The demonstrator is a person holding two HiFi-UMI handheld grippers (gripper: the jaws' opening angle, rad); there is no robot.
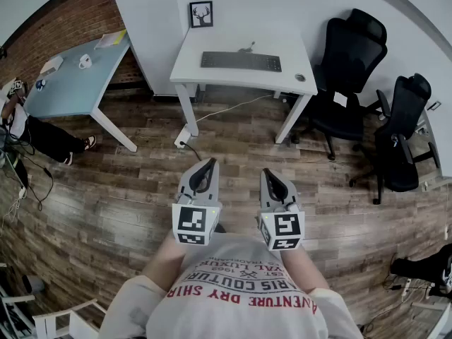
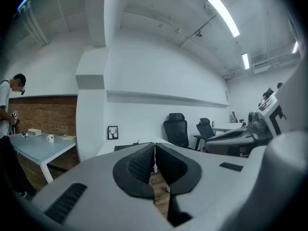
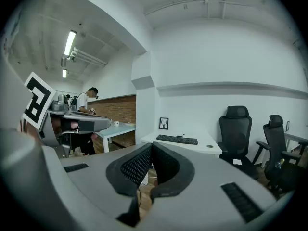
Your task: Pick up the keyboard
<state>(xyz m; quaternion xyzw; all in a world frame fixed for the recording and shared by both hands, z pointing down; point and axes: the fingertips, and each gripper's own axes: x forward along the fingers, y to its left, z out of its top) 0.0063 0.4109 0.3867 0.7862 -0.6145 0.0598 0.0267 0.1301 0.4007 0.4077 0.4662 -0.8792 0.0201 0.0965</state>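
Wooden floor [image 1: 127,189] separates the person from the white surface [image 1: 212,78] where the keyboard [image 1: 241,61] lies flat, well out of reach, so the left claw [image 1: 210,163] and right claw [image 1: 268,173] are carried level, closed on nothing, probably just for the approach.

This is an office; a white tabletop [image 1: 233,41] stands against the wall with a keyboard [image 1: 241,61] on it and a small framed picture [image 1: 201,14] behind; a black swivel chair [image 1: 349,55] sits just beside it, a second chair [image 1: 402,133] further along; a pale blue tabletop [image 1: 70,83] carrying a mug [image 1: 85,61] runs by a brick wall [image 1: 63,27]; wood-plank floor [image 1: 141,189] underfoot; strip lights [image 2: 224,14] on the bare ceiling.
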